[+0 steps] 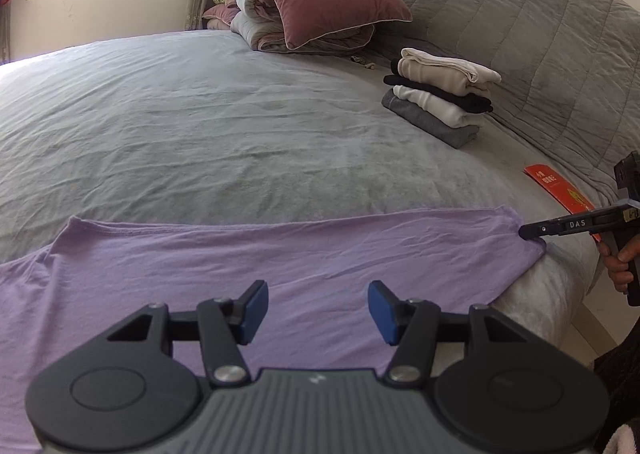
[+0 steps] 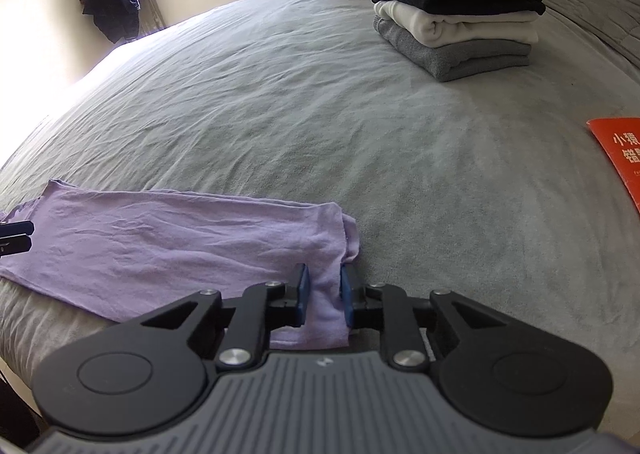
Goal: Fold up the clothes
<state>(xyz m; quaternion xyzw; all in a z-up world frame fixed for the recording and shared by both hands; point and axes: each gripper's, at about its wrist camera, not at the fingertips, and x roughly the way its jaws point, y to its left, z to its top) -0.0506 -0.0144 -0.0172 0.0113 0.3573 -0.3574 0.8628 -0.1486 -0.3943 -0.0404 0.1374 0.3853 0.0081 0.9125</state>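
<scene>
Currently the lilac garment (image 1: 280,254) lies spread along the near edge of the grey bed (image 1: 240,125), flat over most of its width and creased, with one end already doubled over itself. Judged by its drape and fine wrinkles, it is a thin, light knit: soft, limp, not fragile, liable to sag and bunch wherever it is unsupported, and likely to drag on the bedcover. Hold should be taken at corners and hems, both ends lifted level. The right gripper (image 2: 324,296) has its blue pads closed to a narrow gap on a bunched corner of the garment. The left gripper (image 1: 318,310) stands wide apart above the cloth, holding nothing. A stack of folded clothes (image 1: 440,93) sits well apart, near the quilted headboard (image 1: 520,21). Legible writing: "DAS" in white on the right gripper's finger in the left wrist view; an orange-red booklet (image 2: 620,161) carries Chinese characters, "小猿" readable, the rest cut off.
</scene>
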